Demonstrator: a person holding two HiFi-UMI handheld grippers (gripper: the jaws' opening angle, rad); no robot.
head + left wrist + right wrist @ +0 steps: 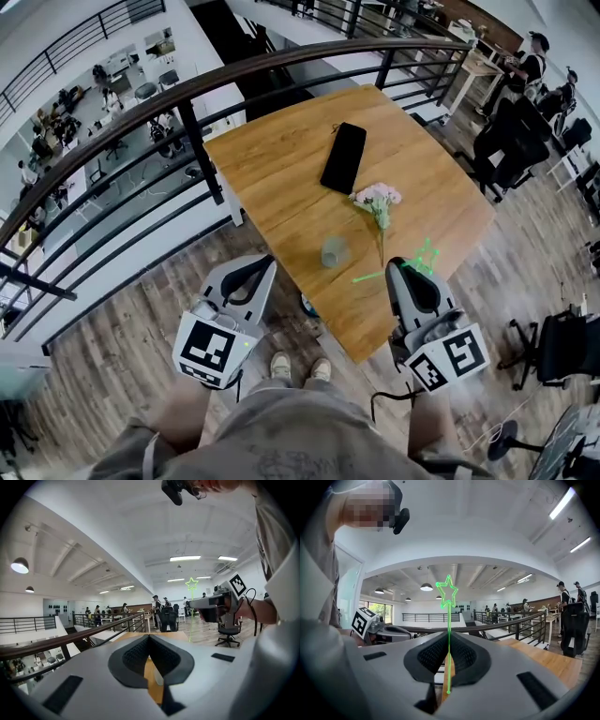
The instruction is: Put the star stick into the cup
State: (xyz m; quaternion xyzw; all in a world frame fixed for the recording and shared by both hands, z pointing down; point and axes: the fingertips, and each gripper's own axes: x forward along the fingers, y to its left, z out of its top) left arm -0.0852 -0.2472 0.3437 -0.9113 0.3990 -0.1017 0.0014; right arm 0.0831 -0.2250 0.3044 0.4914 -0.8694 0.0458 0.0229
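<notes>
A thin green star stick (418,260) is pinched in my right gripper (403,266), which is shut on it at the table's near right edge. In the right gripper view the stick (448,620) runs up between the closed pads of the right gripper (449,635), star on top. The small clear cup (334,251) stands upright on the wooden table (281,178), a short way left of the star stick. My left gripper (266,262) hovers off the table's near left edge, shut and empty; the left gripper view shows the left gripper (149,637) with pads together.
A black phone (343,157) lies mid-table and a pink flower (378,197) lies just beyond the cup. A dark railing (187,122) borders the table's left and far sides. Office chairs (562,347) stand to the right on the wood floor.
</notes>
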